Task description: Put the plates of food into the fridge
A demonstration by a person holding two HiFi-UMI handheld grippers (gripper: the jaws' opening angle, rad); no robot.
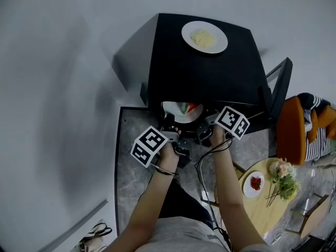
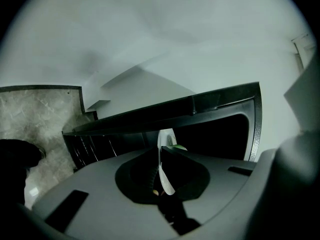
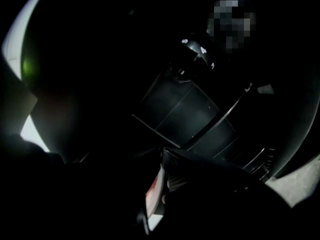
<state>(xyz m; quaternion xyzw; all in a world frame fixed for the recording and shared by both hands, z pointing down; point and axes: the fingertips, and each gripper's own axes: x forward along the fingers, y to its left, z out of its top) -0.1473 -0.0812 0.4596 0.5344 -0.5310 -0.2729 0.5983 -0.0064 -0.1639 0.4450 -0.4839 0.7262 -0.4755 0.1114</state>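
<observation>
The left tongs (image 2: 161,156) are clamped on the thin white rim of a plate (image 2: 165,139), which shows edge-on between the jaws with a bit of green food above it. The right tongs (image 3: 160,184) are closed on the same plate (image 3: 153,194); that view is very dark, with only a pale sliver of rim and a red patch showing between the jaws.

In the head view, both tongs hold this plate (image 1: 181,111) level from its near side. It carries red and green food and sits partly inside the front opening of a black fridge (image 1: 202,75), under the fridge's top. The fridge door (image 1: 278,88) stands open at the right. A 2nd plate (image 1: 205,37) with pale yellow food rests on the fridge top, near its back edge.

Well apart, at the lower right, a round wooden counter (image 1: 260,206) bears a small plate (image 1: 254,184) of red food with flowers (image 1: 283,178) just beside it.
</observation>
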